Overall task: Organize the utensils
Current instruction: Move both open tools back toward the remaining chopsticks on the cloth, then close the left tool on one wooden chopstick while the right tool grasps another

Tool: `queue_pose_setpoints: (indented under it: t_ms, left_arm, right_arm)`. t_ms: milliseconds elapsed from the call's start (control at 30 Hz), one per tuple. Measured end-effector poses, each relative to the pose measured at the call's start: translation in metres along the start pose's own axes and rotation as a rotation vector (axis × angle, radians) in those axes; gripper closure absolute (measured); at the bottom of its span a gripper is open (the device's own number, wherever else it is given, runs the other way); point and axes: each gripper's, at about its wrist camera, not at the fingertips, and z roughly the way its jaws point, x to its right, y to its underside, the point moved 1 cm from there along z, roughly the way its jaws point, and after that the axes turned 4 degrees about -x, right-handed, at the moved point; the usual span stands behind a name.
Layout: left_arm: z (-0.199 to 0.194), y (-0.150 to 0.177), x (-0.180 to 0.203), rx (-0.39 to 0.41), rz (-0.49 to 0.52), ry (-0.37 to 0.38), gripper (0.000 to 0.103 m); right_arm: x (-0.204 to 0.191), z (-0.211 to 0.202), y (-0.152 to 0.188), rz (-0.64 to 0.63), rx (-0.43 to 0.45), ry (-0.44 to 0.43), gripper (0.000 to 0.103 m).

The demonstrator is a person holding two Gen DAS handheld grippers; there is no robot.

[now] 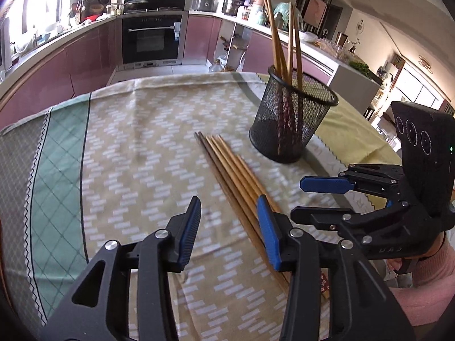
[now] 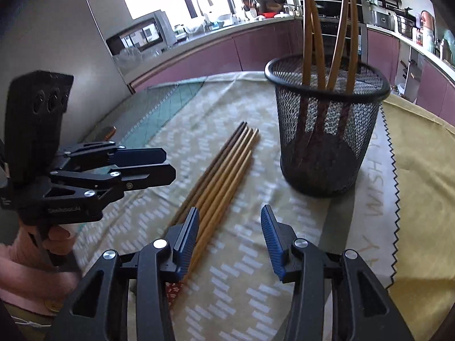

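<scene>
Tablecloth (image 2: 378, 187) lettering "WISH" beside mesh cup (image 2: 327, 142) of chopsticks (image 2: 312, 37)

The patterned beige cloth (image 1: 136, 147) lies bare and open to the left of the row of long wooden chopsticks (image 1: 227, 167). To their right the black wire-mesh cup (image 1: 293, 119) stands near, upright sticks (image 1: 284, 37) rising from its mouth.

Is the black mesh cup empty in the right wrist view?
No: the black mesh cup already holds several wooden chopsticks standing upright, their tops rising well above its rim.
</scene>
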Motion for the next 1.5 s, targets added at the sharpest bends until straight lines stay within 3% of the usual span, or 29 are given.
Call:
queue_pose_setpoints:
  t_ms: [400, 1100, 1367, 1500]
  left_arm:
    - [0.023, 0.002, 0.006, -0.067, 0.004, -0.023, 0.061]
    - [0.022, 0.007, 0.004, -0.079, 0.035, -0.043, 0.067]
    - [0.015, 0.013, 0.002, -0.087, 0.043, -0.055, 0.071]
    - [0.016, 0.012, 0.000, -0.088, 0.034, -0.063, 0.067]
  right_arm:
    - [-0.015, 0.012, -0.002, -0.036, -0.007, 0.061, 0.059]
    - [-0.007, 0.010, 0.001, -0.050, -0.015, 0.081, 0.062]
    - [-0.006, 0.012, -0.003, -0.052, -0.027, 0.088, 0.068]
    - [-0.005, 0.012, -0.004, -0.052, -0.031, 0.088, 0.069]
